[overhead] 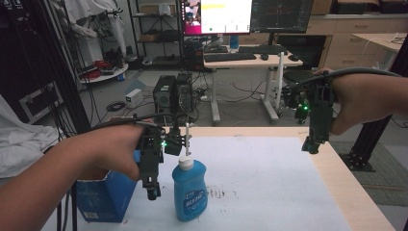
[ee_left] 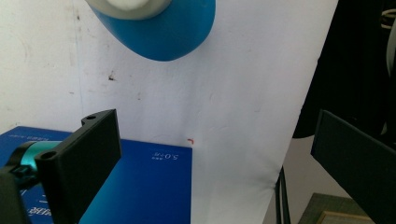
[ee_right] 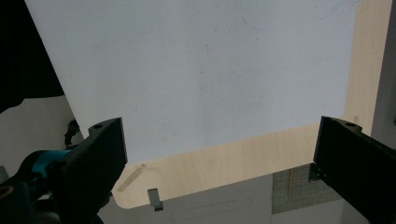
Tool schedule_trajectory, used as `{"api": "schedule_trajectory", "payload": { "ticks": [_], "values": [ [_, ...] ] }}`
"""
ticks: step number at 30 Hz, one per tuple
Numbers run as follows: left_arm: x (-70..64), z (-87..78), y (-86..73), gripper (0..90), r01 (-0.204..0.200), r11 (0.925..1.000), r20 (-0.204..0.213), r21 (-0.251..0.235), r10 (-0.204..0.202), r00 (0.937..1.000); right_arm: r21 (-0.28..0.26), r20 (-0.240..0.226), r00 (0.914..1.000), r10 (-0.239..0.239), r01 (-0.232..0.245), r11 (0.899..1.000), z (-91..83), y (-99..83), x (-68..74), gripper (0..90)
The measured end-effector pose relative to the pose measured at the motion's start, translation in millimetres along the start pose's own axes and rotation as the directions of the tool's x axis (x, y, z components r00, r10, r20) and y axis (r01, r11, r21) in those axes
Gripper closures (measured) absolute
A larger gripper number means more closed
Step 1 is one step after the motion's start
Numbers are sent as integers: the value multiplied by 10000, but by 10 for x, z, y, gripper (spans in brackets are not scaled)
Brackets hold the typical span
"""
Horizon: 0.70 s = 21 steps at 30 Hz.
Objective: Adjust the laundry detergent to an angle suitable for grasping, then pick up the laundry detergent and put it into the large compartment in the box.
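A blue bottle (overhead: 190, 192) with a white cap (overhead: 185, 162) stands upright on the white sheet (overhead: 269, 183) near the table's front left. My left gripper (overhead: 153, 193) points down just left of the bottle, over a blue box (overhead: 103, 198). In the left gripper view the left gripper (ee_left: 210, 149) is open with nothing between its jaws; the bottle (ee_left: 168, 28) lies ahead and the box (ee_left: 144, 186) sits below. My right gripper (overhead: 311, 145) hangs over the sheet's far right edge. In its own view the right gripper (ee_right: 219, 149) is open and empty above the sheet (ee_right: 201, 70).
The wooden table (overhead: 346, 187) shows as a bare strip right of the sheet, and its rounded corner (ee_right: 140, 186) shows in the right gripper view. Beyond the table are a desk with monitors (overhead: 240, 14) and computer towers (overhead: 173, 94) on the floor.
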<state>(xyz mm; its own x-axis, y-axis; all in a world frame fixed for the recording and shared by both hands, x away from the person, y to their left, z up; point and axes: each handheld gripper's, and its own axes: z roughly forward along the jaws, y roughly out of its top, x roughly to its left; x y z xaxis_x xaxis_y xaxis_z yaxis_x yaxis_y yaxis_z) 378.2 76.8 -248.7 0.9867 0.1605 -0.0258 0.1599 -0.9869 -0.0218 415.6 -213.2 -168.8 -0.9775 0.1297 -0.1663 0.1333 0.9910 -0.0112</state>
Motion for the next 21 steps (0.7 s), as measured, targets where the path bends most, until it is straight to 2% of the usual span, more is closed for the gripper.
{"api": "schedule_trajectory", "payload": {
  "ticks": [14, 21],
  "values": [
    [22, 6, -17, 17, 85, 9999, 16, -75, -85, 10000, 91, 80, 10000, -5, 4, 10000, 44, 16, -29, 16],
    [40, 18, -37, 17, 419, 9989, 92, -223, -417, 9991, 212, -17, 10000, -52, 53, 9998, 91, 28, -54, 16]
  ]
}}
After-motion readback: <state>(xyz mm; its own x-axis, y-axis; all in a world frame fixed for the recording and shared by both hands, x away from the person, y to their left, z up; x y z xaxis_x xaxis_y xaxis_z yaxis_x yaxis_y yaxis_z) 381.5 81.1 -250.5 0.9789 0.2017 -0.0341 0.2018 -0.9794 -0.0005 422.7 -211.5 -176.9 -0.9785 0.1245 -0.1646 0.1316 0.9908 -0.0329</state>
